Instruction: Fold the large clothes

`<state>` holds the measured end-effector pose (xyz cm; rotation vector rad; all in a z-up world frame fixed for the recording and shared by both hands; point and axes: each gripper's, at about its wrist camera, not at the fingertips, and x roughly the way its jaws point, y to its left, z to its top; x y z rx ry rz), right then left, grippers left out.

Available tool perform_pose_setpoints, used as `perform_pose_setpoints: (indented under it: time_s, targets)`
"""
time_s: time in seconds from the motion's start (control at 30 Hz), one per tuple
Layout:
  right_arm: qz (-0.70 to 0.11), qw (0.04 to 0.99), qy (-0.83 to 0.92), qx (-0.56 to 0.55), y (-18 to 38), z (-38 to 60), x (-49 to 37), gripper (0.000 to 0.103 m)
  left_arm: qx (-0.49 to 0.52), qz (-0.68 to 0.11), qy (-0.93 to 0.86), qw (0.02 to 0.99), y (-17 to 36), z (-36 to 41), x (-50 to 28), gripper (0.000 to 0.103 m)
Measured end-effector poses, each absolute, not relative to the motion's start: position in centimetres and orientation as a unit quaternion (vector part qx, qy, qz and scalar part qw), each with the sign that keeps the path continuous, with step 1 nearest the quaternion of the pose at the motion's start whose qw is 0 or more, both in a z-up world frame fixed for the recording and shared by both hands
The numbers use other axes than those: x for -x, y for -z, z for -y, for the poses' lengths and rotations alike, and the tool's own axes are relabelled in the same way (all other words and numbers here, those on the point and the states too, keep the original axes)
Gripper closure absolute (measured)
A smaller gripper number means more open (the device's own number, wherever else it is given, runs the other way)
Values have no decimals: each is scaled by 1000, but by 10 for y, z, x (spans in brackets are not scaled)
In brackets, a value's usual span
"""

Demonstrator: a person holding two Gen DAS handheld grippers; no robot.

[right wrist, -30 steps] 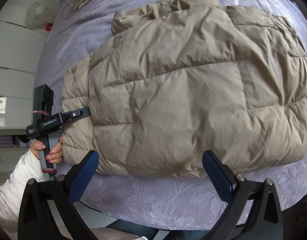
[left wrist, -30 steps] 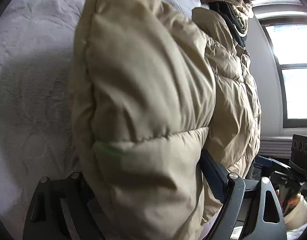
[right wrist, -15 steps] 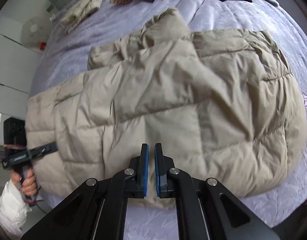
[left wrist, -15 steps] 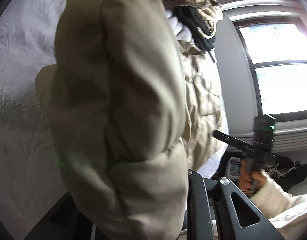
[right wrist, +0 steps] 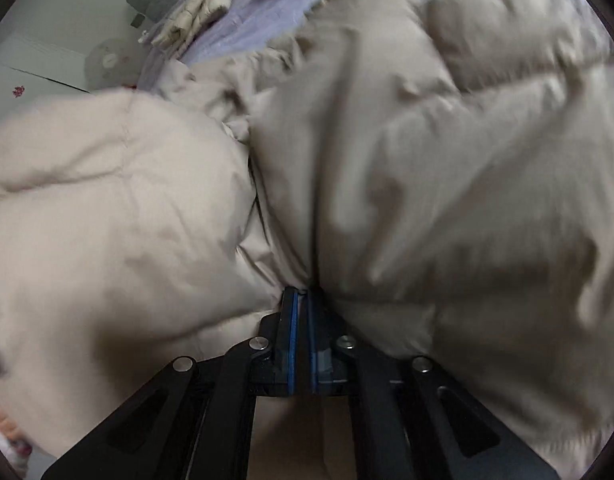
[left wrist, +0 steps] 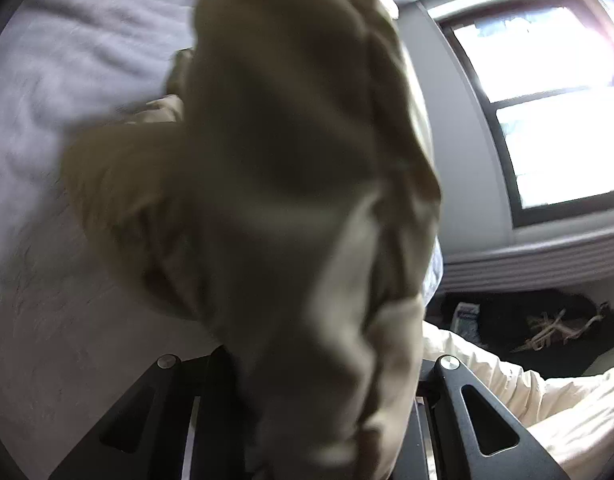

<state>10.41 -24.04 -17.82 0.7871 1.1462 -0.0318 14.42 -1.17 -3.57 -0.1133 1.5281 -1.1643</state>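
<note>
Mid-fold: we have the puffer jacket [right wrist: 407, 152] gripped on both sides, nothing laid flat yet.

Our left gripper [left wrist: 327, 408] pinches a thick bunch of it, raised off the bed [left wrist: 47, 240]; our right gripper [right wrist: 301, 300] has its blue pads nearly together on a thin fold at the jacket's near edge. We judge the fold-over and tidying remain. Only the left view shows the window [left wrist: 547, 112] and a white sleeve [left wrist: 547, 408]; only the right shows the jacket spread toward the bed's far edge, beside other folded clothes [right wrist: 199, 8].
</note>
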Motion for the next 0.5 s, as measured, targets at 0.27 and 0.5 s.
perform_pose_setpoints:
  time_s: [0.27,0.5]
  targets:
    - [-514,744,-28,-427,215,258,-104,103,-12,-649,494,578,33,92,-112,81]
    - [-503,731,-42,-459,218,267,-99,103,-58,-646,470,598,27,127,-98,81]
